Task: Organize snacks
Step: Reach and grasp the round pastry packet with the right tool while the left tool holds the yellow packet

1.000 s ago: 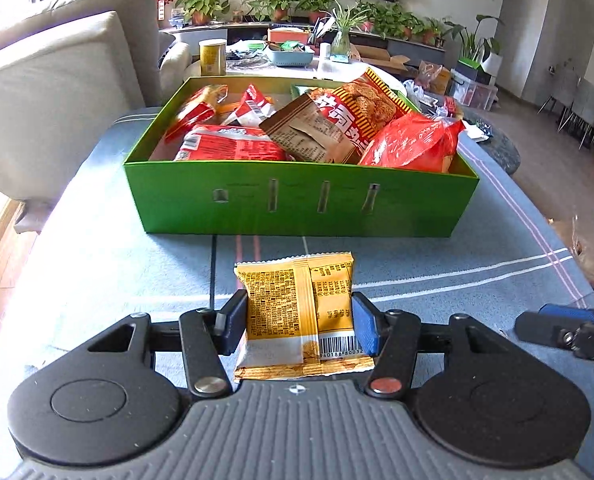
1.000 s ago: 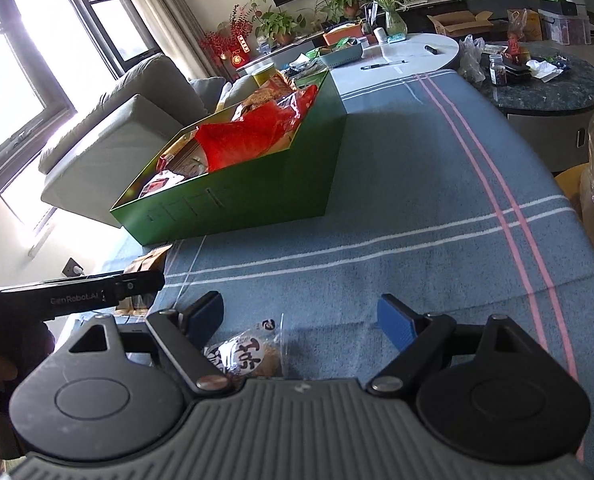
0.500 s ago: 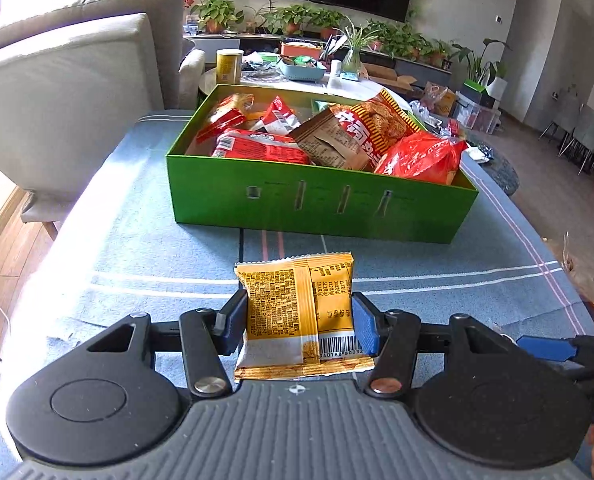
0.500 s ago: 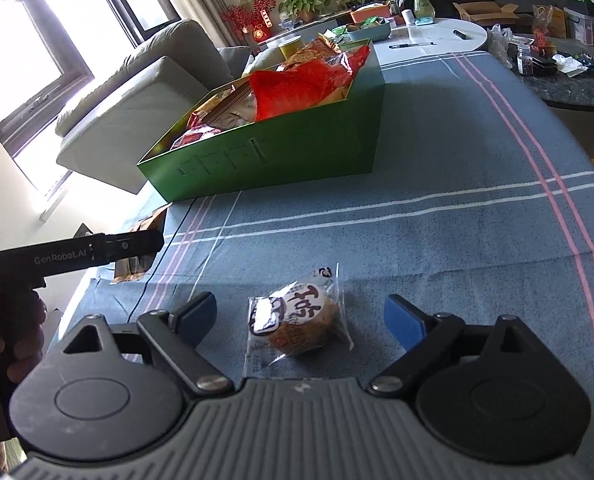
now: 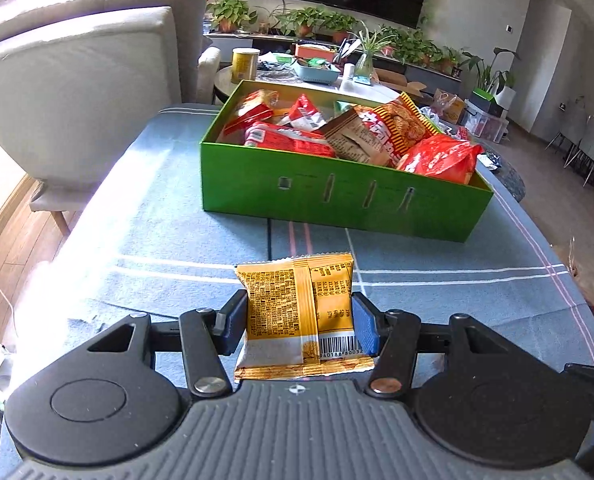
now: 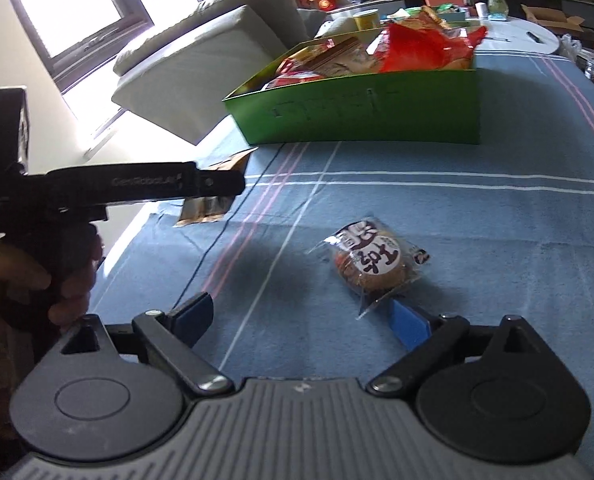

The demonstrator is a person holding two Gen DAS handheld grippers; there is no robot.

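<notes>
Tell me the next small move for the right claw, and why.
Probably slide the right claw rightward and forward to centre it on the clear-wrapped round pastry. Its jaws are open, but the pastry lies off-centre, its wrapper overlapping the right fingertip. The left claw already grips the yellow snack packet.

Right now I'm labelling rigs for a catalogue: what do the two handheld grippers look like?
Both match: the left gripper and the right gripper have a grey ribbed body, two round black discs, black linkage arms with silver rivets, and blue-padded jaws. In the right wrist view, the left gripper's black side bears faint pale lettering, and a bare hand grips its handle.
</notes>
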